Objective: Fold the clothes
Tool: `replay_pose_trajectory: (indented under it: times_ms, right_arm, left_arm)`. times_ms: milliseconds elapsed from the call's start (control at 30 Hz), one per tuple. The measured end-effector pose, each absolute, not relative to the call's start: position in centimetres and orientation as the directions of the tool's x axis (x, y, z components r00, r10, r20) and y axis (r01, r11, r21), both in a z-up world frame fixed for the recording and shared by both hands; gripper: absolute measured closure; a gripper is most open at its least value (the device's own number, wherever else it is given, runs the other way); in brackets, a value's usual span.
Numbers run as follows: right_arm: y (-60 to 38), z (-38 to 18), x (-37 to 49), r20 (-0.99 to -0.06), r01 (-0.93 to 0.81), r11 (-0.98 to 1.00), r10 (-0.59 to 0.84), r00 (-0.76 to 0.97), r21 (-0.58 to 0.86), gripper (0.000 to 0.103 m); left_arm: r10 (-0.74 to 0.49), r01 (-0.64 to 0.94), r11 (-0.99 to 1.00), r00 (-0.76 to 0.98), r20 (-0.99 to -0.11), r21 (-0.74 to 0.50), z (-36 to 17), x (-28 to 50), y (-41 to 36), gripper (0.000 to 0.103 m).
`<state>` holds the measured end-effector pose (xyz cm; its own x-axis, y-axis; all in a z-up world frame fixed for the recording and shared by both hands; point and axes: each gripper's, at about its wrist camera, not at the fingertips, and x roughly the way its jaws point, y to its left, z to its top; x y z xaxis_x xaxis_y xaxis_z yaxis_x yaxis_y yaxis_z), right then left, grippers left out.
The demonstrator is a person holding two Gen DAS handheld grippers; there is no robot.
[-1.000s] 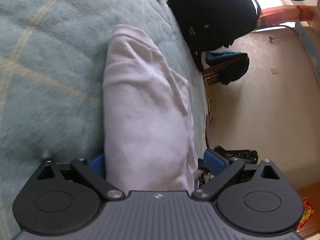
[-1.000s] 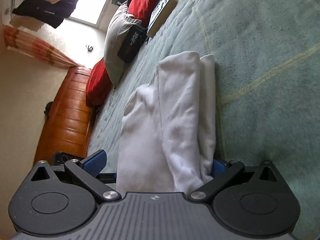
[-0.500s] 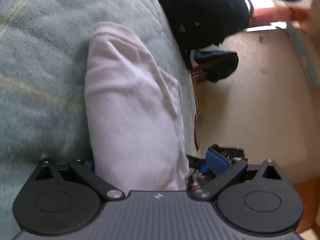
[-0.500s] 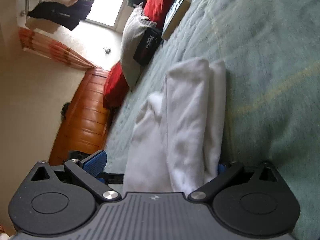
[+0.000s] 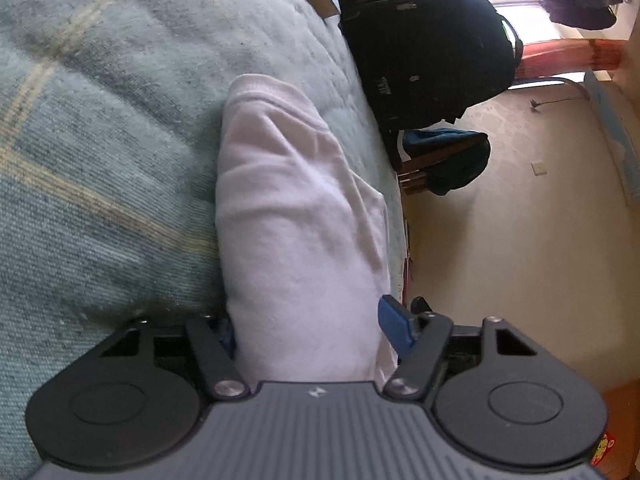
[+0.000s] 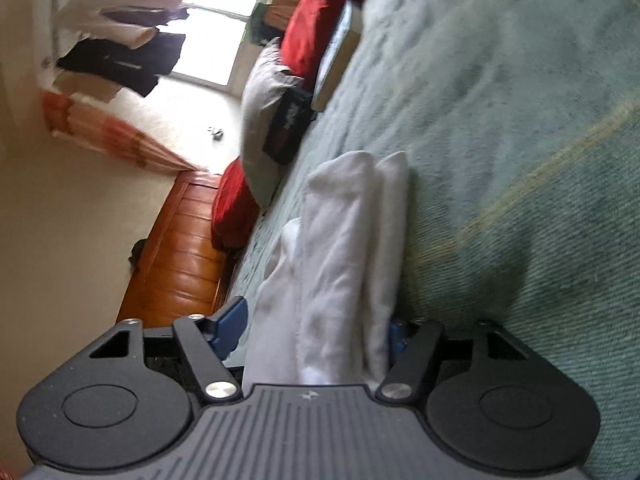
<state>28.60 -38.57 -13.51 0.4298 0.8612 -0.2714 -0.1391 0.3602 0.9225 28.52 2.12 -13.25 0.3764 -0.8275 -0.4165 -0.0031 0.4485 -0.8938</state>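
A folded white garment (image 5: 296,216) lies on the green-grey blanket (image 5: 100,152) of a bed, near its edge. The bundle runs straight between the blue pads (image 5: 394,328) of my left gripper (image 5: 310,332), whose jaws are closing, and both pads touch its sides. From the other end the same garment (image 6: 340,248) shows as stacked folds. There my right gripper (image 6: 314,332) straddles it, and its jaws are closing too. One of its pads (image 6: 230,326) rests against the loose outer fold, the other is mostly hidden behind the cloth.
A black backpack (image 5: 424,56) and a dark cloth on a wooden chair (image 5: 444,160) stand beyond the bed edge. Red and grey pillows (image 6: 272,120), a book (image 6: 340,68) and the wooden headboard (image 6: 180,256) lie at the bed's head. Clothes hang by the window (image 6: 120,52).
Both grippers' jaws have narrowed from wide open until the pads meet the sides of the garment. The garment itself lies as before.
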Motion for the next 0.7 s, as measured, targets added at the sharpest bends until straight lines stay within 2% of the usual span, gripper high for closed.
replay_pose_trajectory:
  times_ms: [133,200,267,333,533,600,700]
  right_arm:
    - [-37.5,-12.9,28.3,-0.340,-0.169,0.441,0.841,0.421,0.881,0.036]
    - [-37.2,-12.6,28.2,-0.364,-0.176,0.467,0.833,0.418,0.867,0.036]
    - [-36.9,-12.4,28.1,-0.397,-0.174,0.502,0.815,0.421,0.847,0.041]
    - [-36.6,-12.2,28.0,-0.432,-0.173,0.543,0.792,0.431,0.822,0.054]
    - [-35.6,-11.2,27.4,-0.492,-0.168,0.619,0.735,0.466,0.767,0.057]
    - [-35.1,-10.5,27.2,-0.512,-0.178,0.649,0.714,0.476,0.740,0.057]
    - [-34.1,-9.4,26.6,-0.540,-0.209,0.697,0.680,0.495,0.686,0.056]
  left_arm:
    - [-0.802,0.050,0.499,0.404,-0.439,-0.865,-12.9,27.9,1.4,0.038]
    - [-0.783,0.054,0.525,0.421,-0.458,-0.850,-12.8,27.6,1.0,0.046]
    - [-0.765,0.032,0.543,0.431,-0.479,-0.839,-12.7,27.5,1.0,0.051]
    - [-0.749,0.010,0.555,0.440,-0.495,-0.832,-12.4,27.4,0.7,0.051]
    - [-0.701,0.011,0.631,0.437,-0.563,-0.776,-11.0,27.6,-0.7,0.053]
    - [-0.693,0.038,0.652,0.436,-0.575,-0.757,-10.3,27.6,-1.2,0.048]
    - [-0.694,0.069,0.661,0.435,-0.574,-0.748,-9.4,27.4,-1.4,0.046]
